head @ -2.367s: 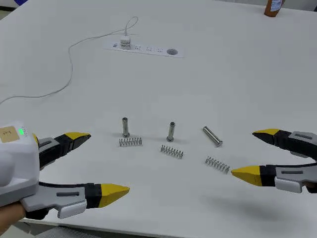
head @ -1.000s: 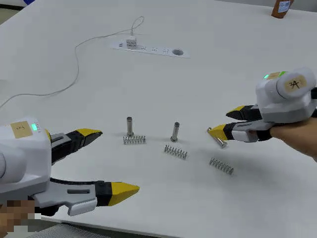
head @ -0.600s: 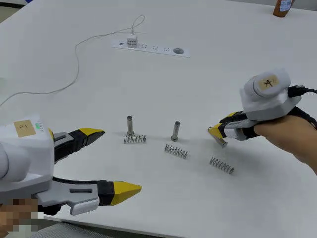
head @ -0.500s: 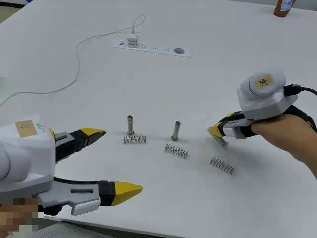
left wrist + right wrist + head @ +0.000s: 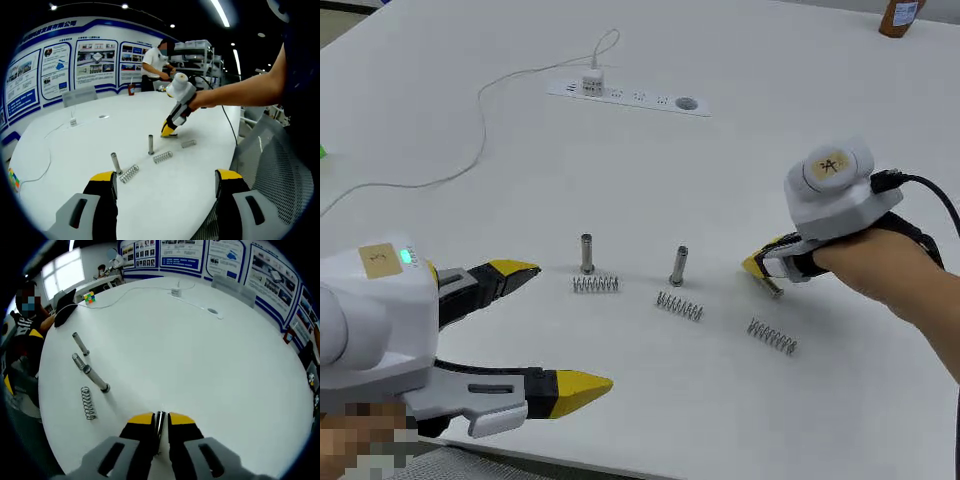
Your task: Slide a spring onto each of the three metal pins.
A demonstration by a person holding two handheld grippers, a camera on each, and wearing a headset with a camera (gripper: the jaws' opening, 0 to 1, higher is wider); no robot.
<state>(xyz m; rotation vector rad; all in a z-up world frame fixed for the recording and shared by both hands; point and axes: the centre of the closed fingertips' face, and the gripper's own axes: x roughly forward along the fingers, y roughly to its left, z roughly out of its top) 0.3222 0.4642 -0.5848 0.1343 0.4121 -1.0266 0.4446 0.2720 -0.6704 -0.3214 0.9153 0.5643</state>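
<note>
Two metal pins (image 5: 587, 252) (image 5: 679, 265) stand upright on the white table, each with a spring (image 5: 596, 285) (image 5: 680, 306) lying in front of it. The third pin (image 5: 774, 287) lies slanted at the right, and my right gripper (image 5: 765, 268) is shut on its upper end; the right gripper view has that pin (image 5: 159, 421) pinched between the yellow tips. The third spring (image 5: 772, 336) lies loose just in front of it. Near the table's front left, my left gripper (image 5: 560, 327) stands wide open and holds nothing, short of the left pin (image 5: 116, 163).
A white power strip (image 5: 625, 97) with a plugged-in charger and a trailing cable (image 5: 480, 120) lies at the back of the table. An orange bottle (image 5: 900, 15) stands at the far right corner. A person (image 5: 152, 70) stands beyond the table.
My right gripper came in from the right, went from open to shut on the lying pin, and has rolled over it. The left gripper has barely moved.
</note>
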